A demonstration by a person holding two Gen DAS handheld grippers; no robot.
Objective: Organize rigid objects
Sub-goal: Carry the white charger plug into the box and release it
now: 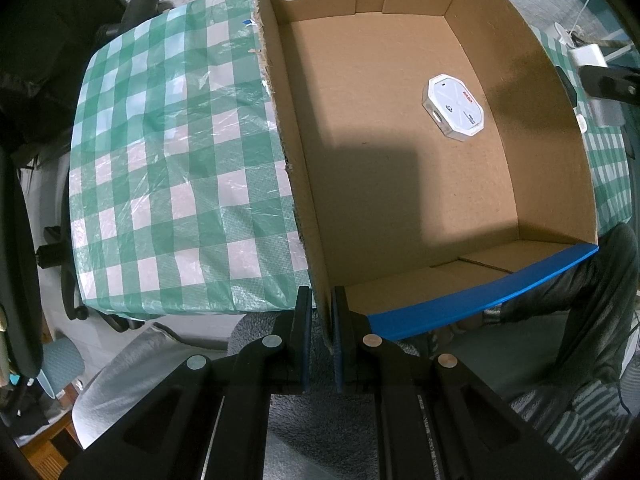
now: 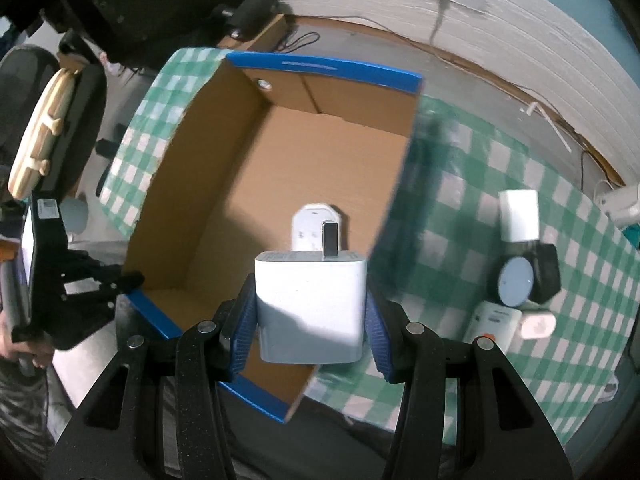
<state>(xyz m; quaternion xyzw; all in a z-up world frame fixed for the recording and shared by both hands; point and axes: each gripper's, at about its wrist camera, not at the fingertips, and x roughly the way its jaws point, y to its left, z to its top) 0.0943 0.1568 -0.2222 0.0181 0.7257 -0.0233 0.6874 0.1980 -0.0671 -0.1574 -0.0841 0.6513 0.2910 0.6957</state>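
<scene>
An open cardboard box [image 1: 400, 184] with blue-taped rims stands on the checked tablecloth. My left gripper [image 1: 321, 320] is shut on the box's near left corner wall. A white octagonal device [image 1: 454, 105] lies on the box floor toward the right. My right gripper [image 2: 310, 320] is shut on a white charger plug [image 2: 310, 308] with a metal prong, held above the box's [image 2: 280, 184] near right part. The octagonal device [image 2: 308, 224] shows partly behind the charger. The left gripper [image 2: 120, 284] appears at the box's corner in the right wrist view.
Right of the box on the tablecloth [image 2: 460, 208] lie several small items: a white block [image 2: 519, 216], a round pale-blue disc on a black object [image 2: 516, 286], a white device [image 2: 494, 322] and a small white case [image 2: 538, 326]. A chair [image 2: 52, 132] stands left.
</scene>
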